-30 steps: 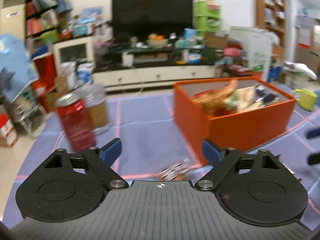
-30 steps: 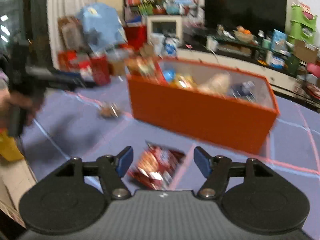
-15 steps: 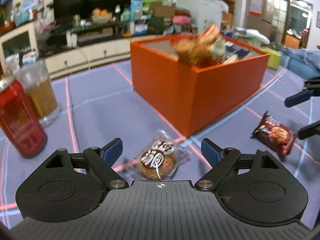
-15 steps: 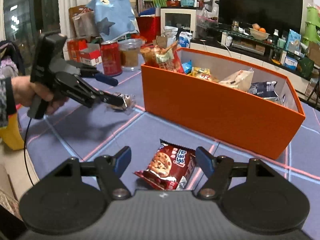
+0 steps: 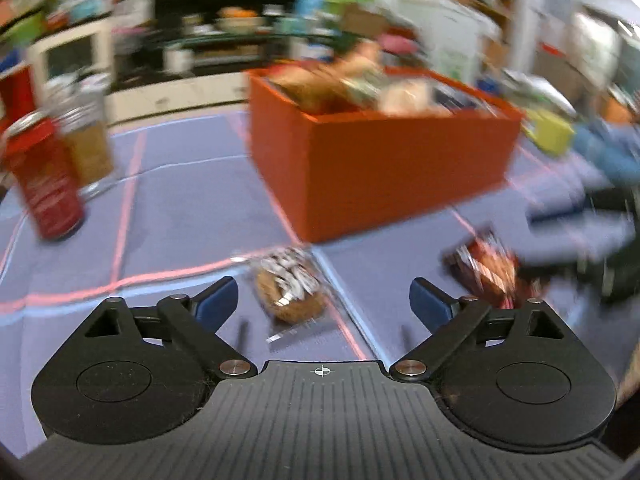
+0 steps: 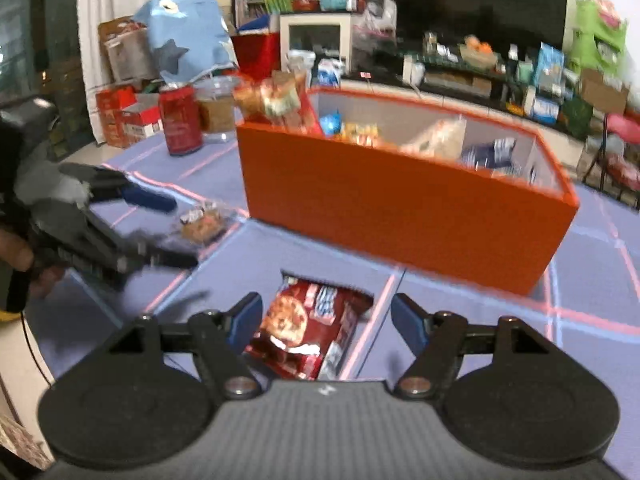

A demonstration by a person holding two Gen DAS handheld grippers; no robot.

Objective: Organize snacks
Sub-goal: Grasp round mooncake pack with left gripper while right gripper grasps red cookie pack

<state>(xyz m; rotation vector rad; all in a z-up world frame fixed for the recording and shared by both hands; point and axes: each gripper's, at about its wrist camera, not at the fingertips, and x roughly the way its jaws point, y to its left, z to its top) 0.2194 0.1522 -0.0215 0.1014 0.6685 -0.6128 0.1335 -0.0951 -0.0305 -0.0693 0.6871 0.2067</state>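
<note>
A round brown pastry in a clear wrapper [image 5: 290, 286] lies on the purple cloth between the fingers of my left gripper [image 5: 323, 300]. Its jaws are opening and the pads stand clear of the wrapper. A dark red cookie packet [image 6: 308, 332] lies flat between the blue pads of my right gripper [image 6: 326, 320], which is open and apart from it. The orange box [image 6: 400, 216], holding several snack bags, stands just behind both snacks. In the right wrist view the left gripper [image 6: 168, 232] straddles the pastry [image 6: 202, 222]. The left wrist view is blurred.
A red can [image 6: 180, 120] and a clear cup of brown drink [image 6: 216, 110] stand left of the box. A person's hand [image 6: 16, 256] holds the left gripper. A TV stand, shelves and cartons crowd the room behind. The cloth's left edge drops to the floor.
The left gripper swung right and dipped toward the pastry, which now sits between its fingers. The right gripper lowered slightly over the cookie packet and its jaws widened a little.
</note>
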